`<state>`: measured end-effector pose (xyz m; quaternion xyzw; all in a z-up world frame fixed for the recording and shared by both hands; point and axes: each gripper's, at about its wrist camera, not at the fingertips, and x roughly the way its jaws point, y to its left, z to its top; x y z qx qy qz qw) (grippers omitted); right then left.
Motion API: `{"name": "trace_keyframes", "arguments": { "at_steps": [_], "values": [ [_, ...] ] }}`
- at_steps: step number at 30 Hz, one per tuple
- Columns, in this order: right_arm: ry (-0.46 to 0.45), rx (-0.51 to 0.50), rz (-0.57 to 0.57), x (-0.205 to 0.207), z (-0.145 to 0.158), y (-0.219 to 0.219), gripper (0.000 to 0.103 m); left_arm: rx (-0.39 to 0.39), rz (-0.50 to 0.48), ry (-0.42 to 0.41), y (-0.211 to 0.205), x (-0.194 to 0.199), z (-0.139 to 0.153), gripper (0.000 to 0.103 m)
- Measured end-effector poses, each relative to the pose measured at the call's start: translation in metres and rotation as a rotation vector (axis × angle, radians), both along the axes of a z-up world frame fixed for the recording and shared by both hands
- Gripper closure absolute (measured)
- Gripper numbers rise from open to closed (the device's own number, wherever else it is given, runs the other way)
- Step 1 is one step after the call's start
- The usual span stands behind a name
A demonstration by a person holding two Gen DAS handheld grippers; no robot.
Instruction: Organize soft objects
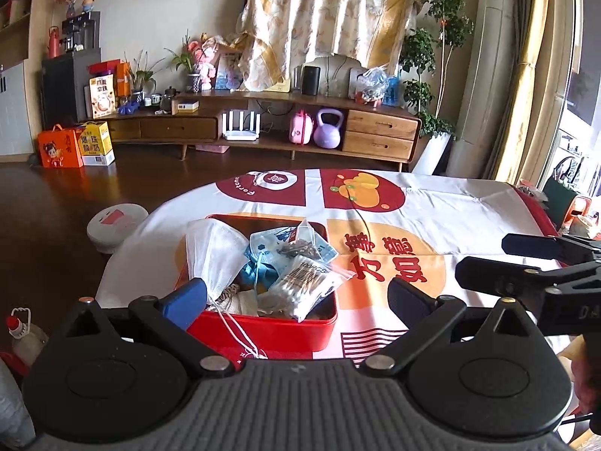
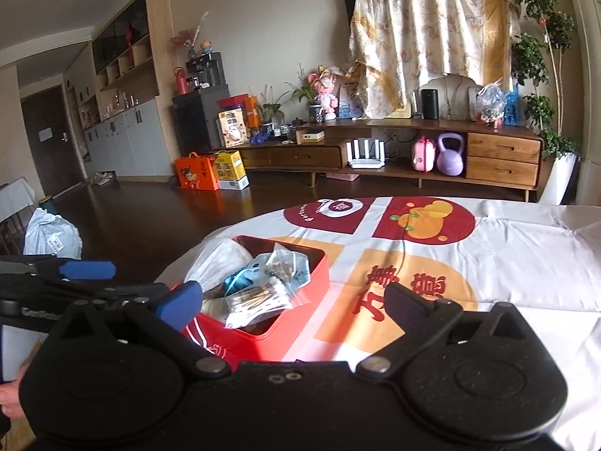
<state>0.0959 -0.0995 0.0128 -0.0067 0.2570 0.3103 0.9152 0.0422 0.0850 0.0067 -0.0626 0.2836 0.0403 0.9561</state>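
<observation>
A red tin box [image 1: 278, 332] stands on the patterned tablecloth [image 1: 469, 221] near the table's left edge. It holds a white mask pack [image 1: 214, 259], blue masks [image 1: 263, 259], a bag of cotton swabs [image 1: 304, 285] and a small clear bag [image 1: 300, 248]. My left gripper [image 1: 295, 287] hovers open just in front of the box and grips nothing. My right gripper [image 2: 293, 289] is open too, to the right of the box [image 2: 270, 338], and it appears at the right edge of the left wrist view [image 1: 484, 257]. The left gripper's blue pad [image 2: 86, 270] shows in the right wrist view.
A robot vacuum [image 1: 116, 225] sits on the dark floor left of the table. A long wooden cabinet [image 1: 263, 127] lines the far wall. A bottle [image 1: 22, 334] stands low at the left. A white bag [image 2: 52, 236] rests at the left.
</observation>
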Motion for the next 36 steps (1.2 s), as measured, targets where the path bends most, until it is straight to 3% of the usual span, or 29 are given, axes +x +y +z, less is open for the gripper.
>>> {"name": "trace_keyframes", "arguments": {
  "at_steps": [36],
  "values": [
    [0.005,0.004,0.01,-0.0047,-0.0005,0.0007,0.0,-0.009,0.004,-0.004,-0.006,-0.0054,0.0024,0.0]
  ]
}}
